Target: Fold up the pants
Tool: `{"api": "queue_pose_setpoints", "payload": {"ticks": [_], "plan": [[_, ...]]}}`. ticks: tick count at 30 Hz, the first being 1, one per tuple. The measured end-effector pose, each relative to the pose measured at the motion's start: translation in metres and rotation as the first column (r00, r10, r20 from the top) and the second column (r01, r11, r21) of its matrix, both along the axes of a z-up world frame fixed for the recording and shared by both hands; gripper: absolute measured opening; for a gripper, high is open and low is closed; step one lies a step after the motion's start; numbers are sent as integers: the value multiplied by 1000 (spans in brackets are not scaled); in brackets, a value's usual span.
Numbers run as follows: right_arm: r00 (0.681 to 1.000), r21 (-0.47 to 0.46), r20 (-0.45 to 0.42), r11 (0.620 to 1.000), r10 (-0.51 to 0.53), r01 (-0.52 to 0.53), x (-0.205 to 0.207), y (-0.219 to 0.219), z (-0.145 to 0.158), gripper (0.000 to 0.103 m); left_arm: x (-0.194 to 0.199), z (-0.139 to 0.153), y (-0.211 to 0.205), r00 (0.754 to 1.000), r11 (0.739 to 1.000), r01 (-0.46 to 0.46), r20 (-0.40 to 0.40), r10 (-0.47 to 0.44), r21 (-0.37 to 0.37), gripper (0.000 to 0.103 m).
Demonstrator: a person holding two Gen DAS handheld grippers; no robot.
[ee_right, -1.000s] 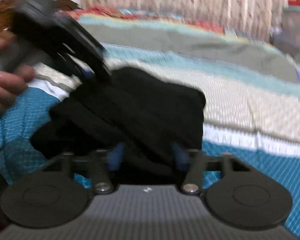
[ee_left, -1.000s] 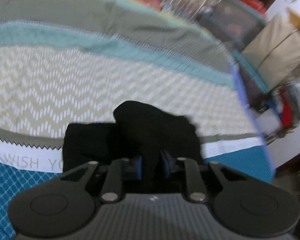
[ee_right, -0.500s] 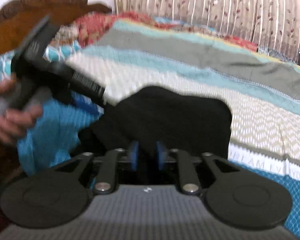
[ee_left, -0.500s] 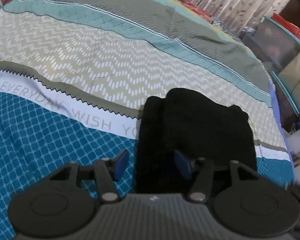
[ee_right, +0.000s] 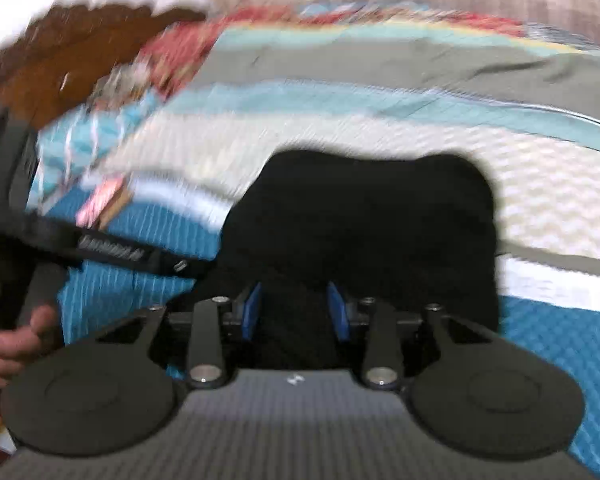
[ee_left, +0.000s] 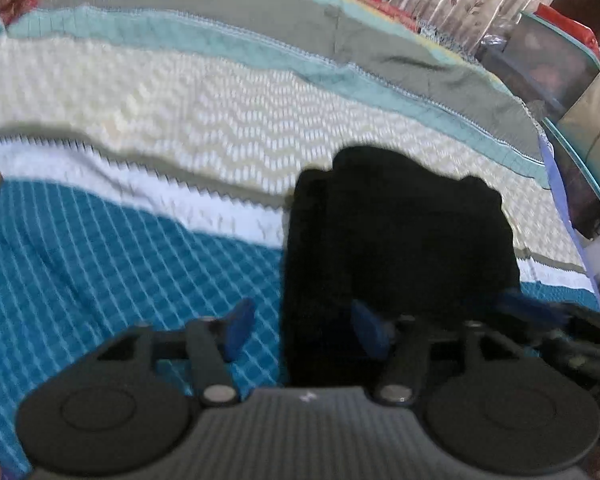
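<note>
The right gripper point(ee_right: 294, 312) has spread open over folded pants point(ee_right: 364, 232) on the bedspread point(ee_right: 380, 108).

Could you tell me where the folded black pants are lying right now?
The folded black pants lie on the striped bedspread, just ahead of both open grippers.

A: Is any writing showing?

B: White lettering is sitting on the black bar of the left gripper point(ee_right: 112, 254), too blurred to read. Faint letters are running along the bedspread's white band point(ee_left: 236, 220), also illegible.
</note>
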State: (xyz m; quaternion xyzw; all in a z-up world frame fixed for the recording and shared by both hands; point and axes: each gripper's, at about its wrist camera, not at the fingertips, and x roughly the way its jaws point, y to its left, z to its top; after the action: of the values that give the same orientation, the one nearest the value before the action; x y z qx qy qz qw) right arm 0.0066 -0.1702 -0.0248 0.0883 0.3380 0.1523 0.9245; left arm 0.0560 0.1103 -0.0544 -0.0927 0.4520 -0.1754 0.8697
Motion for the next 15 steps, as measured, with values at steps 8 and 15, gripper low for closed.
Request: {"api": "queue_pose_setpoints", "payload": {"ticks": [8, 15], "plan": [[967, 226, -65, 941, -246, 254, -11, -80, -15, 92, 23, 3, -3, 998, 997, 46, -31, -48, -64, 103], [949, 373, -257, 887, -183, 272, 22, -94, -59, 93, 55, -35, -17, 972, 976, 111, -184, -146, -186, 103]]}}
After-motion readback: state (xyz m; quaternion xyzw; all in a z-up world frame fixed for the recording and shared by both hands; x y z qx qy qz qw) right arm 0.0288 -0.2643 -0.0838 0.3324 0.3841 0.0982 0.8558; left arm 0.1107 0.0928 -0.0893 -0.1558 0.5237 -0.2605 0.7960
